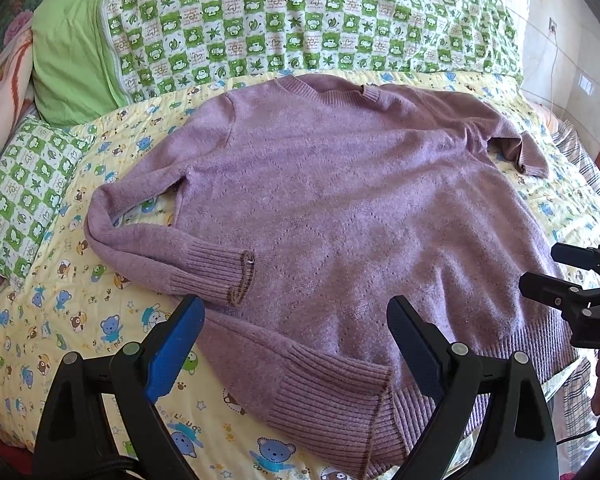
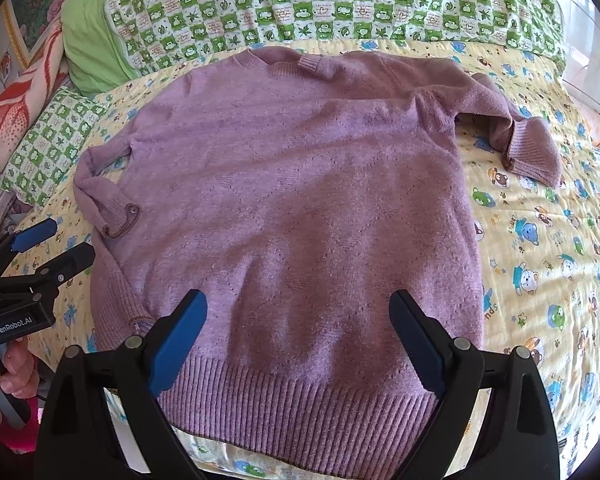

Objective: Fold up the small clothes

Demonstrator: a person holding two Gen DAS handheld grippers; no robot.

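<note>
A purple knit sweater [image 1: 323, 184] lies flat and face up on the bed, collar at the far side, ribbed hem nearest me; it also shows in the right wrist view [image 2: 300, 184]. Its left sleeve [image 1: 188, 264] is bent back so the cuff rests on the body. Its right sleeve [image 2: 515, 136] is bent outward with the cuff on the quilt. My left gripper [image 1: 296, 320] is open above the hem's left corner. My right gripper [image 2: 300, 316] is open above the middle of the hem. Each gripper shows in the other's view, left [image 2: 56, 248] and right [image 1: 555, 268].
The sweater lies on a yellow cartoon-bear quilt [image 2: 539, 248]. A green-and-white checked quilt [image 1: 300, 20] is piled behind the collar, with a green pillow [image 1: 72, 56] and a checked pillow [image 1: 24, 196] at the left. A wall with a cable [image 1: 555, 64] is at far right.
</note>
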